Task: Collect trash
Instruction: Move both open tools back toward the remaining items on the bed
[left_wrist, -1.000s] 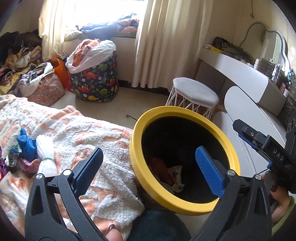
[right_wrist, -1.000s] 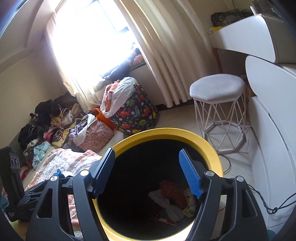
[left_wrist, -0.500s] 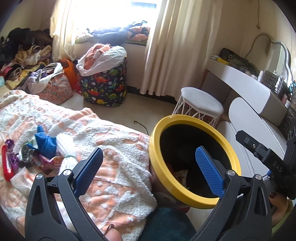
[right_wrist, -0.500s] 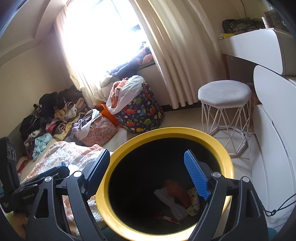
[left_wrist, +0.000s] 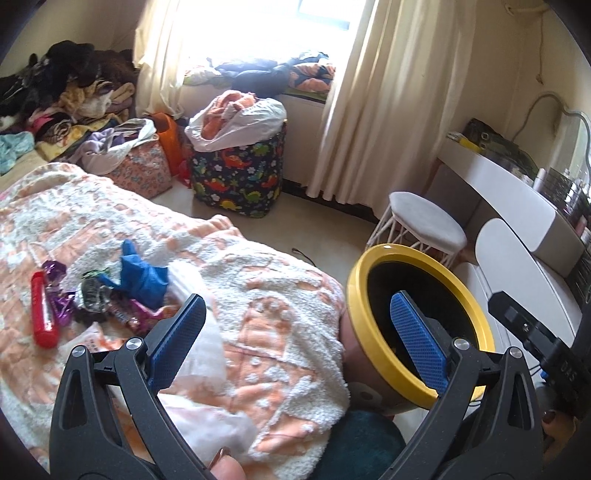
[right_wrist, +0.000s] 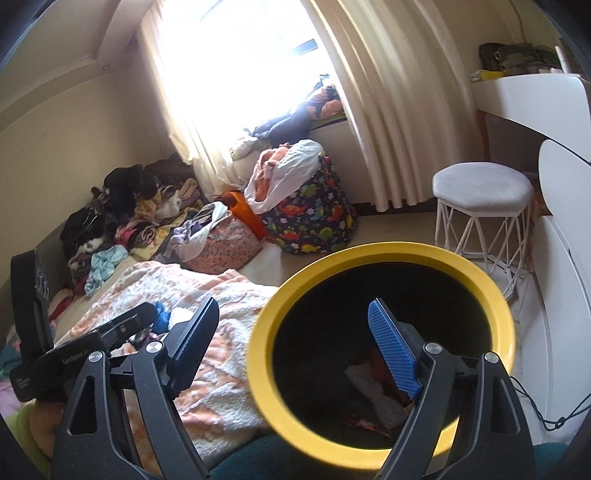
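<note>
- The trash (left_wrist: 92, 295) lies on the bed (left_wrist: 258, 295), left of the yellow-rimmed bin (left_wrist: 373, 373).
- It is a red tube, purple wrappers and a blue scrap.
- It is probably light and crinkly; pinching a wrapper's bunched middle should work.
- The left hand-held gripper (left_wrist: 299, 339) and right hand-held gripper (right_wrist: 295, 347) both stand apart, empty.

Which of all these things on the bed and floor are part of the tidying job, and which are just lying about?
Part of the job:
yellow-rimmed bin
red tube
blue crumpled piece
purple wrappers
left gripper, open
right gripper, open

Just lying about:
dinosaur-print hamper
white stool
clothes pile
orange-and-white blanket
</note>
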